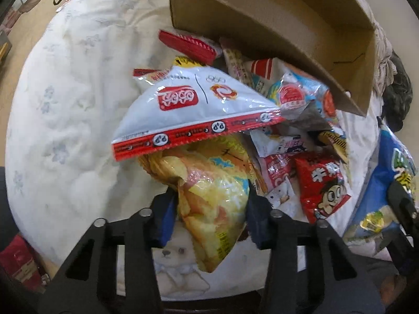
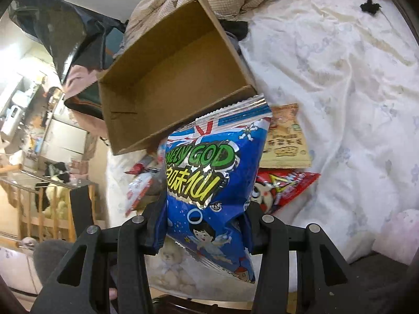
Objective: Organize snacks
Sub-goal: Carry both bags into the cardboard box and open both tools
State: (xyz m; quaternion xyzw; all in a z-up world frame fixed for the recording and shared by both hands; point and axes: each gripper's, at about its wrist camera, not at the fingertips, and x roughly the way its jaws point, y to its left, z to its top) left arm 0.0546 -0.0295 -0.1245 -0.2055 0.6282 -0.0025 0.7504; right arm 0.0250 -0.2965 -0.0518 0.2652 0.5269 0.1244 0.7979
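Box (image 2: 167,83) sits empty; left gripper (image 1: 209,209) clamps yellow chip bag (image 1: 212,198), right gripper (image 2: 204,225) clamps blue bag (image 2: 212,183), pile (image 1: 288,136) unsorted.

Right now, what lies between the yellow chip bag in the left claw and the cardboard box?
In the left wrist view, a white snack bag with a red edge.

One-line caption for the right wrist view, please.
Right gripper clamps a blue foil snack bag before an empty brown cardboard box on a white floral bedsheet.
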